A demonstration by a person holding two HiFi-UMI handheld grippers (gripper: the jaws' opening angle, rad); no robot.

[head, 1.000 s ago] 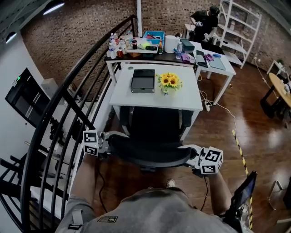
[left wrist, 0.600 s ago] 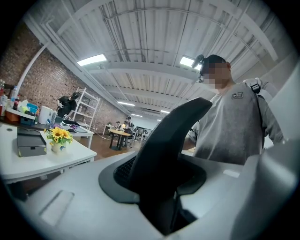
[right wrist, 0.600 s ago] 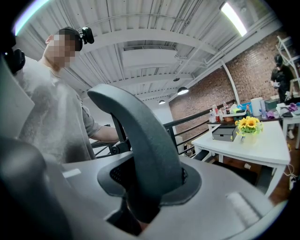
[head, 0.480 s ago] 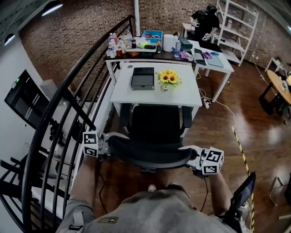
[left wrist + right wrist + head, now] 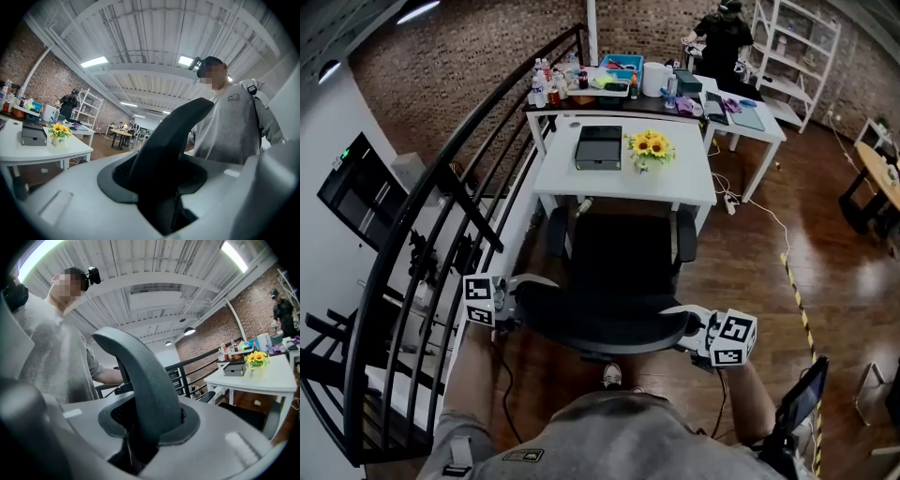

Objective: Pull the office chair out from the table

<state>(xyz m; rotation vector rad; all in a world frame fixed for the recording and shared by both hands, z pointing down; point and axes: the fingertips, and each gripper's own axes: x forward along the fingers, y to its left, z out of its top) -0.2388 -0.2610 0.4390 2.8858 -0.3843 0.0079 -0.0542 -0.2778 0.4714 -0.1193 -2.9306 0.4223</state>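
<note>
The black office chair (image 5: 623, 255) stands in front of the white table (image 5: 667, 191), its seat out from under the tabletop. My left gripper (image 5: 519, 296) is clamped on the left end of the backrest's top edge (image 5: 600, 322), and my right gripper (image 5: 685, 328) on the right end. In the left gripper view the dark backrest rim (image 5: 174, 136) runs up between the jaws of the left gripper (image 5: 160, 202), which are opening slightly while still on it. In the right gripper view the rim (image 5: 140, 380) sits between the closing jaws of the right gripper (image 5: 135, 446).
A black box (image 5: 599, 147) and a vase of sunflowers (image 5: 648, 148) sit on the table. A black stair railing (image 5: 455, 192) runs close along the left. Behind are a cluttered desk (image 5: 609, 80), another table (image 5: 748, 127) and a person (image 5: 722, 33). Wooden floor lies to the right.
The chair has rolled back from the table towards me, showing more of its seat. Both grippers came back with it, still on the backrest.
</note>
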